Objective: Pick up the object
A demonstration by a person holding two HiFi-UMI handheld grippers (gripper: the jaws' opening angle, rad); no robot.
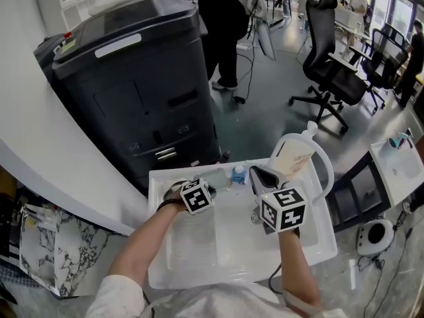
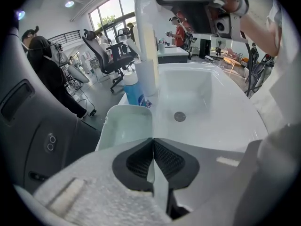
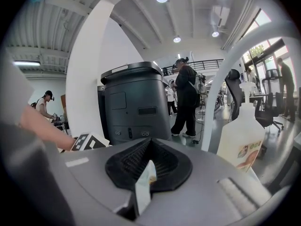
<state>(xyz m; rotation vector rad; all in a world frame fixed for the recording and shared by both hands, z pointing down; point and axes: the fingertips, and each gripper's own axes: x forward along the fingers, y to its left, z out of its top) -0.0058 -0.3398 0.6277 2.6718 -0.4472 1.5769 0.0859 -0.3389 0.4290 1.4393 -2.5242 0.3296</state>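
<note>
A pale, see-through plastic tub point(image 1: 191, 238) sits at the left of the white sink top point(image 1: 311, 247). My left gripper point(image 1: 204, 179) points steeply down at the tub's far rim. In the left gripper view the tub's point(image 2: 126, 125) thin wall runs between the black pads, and the left gripper point(image 2: 153, 141) is shut on it. My right gripper point(image 1: 256, 173) hovers to the right, near the tap, and points almost level. Its jaws meet at the tips in the right gripper view point(image 3: 149, 143). A pale sliver shows low between the pads; I cannot tell what it is.
A white arched tap point(image 1: 319, 152) and a soap pump bottle point(image 1: 295, 156) stand at the back right. A small blue bottle point(image 1: 238, 174) stands at the back edge. The basin's drain point(image 2: 179, 116) lies beyond the tub. A big black machine point(image 1: 139, 78) stands behind the sink.
</note>
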